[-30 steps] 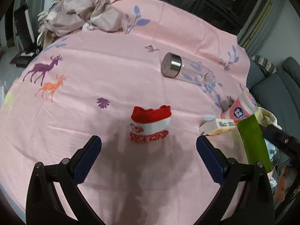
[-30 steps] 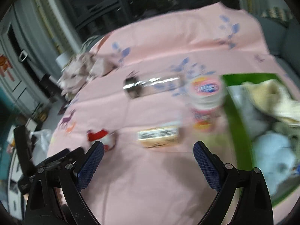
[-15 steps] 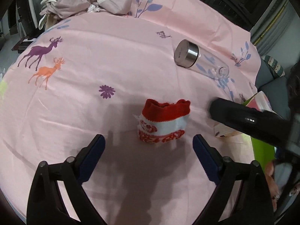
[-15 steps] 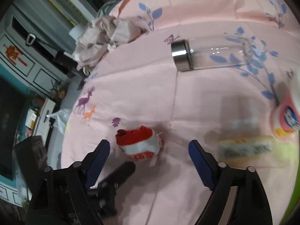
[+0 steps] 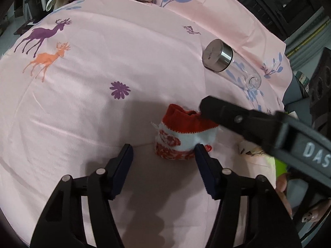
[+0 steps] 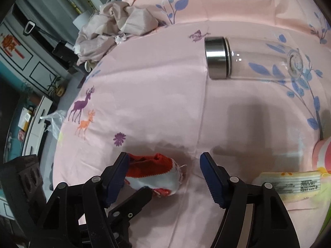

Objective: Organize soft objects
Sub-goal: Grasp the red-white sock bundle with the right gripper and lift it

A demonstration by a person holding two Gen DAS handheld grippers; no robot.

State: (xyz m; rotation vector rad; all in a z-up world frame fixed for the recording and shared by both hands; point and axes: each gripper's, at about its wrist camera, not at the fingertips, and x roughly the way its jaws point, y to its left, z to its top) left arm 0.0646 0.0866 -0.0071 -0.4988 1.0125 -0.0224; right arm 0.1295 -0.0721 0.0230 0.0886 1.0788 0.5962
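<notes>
Presently both grippers converge on the red-and-white sock (image 5: 184, 138) lying on the pink sheet (image 5: 86, 107): the left gripper (image 5: 163, 155) and right gripper (image 6: 163, 164) have just been closing, jaws still parted, each with one pad against the sock and neither clamping it. By my judgement the sock is not yet secured or lifted. Clear bottle (image 6: 254, 59) and packet (image 6: 289, 185) remain nearby; sorting appears at an early stage.

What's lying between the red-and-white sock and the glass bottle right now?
Only bare pink sheet, with a printed purple flower off to the side. The right wrist view shows the stretch from sock to bottle clearly.
</notes>
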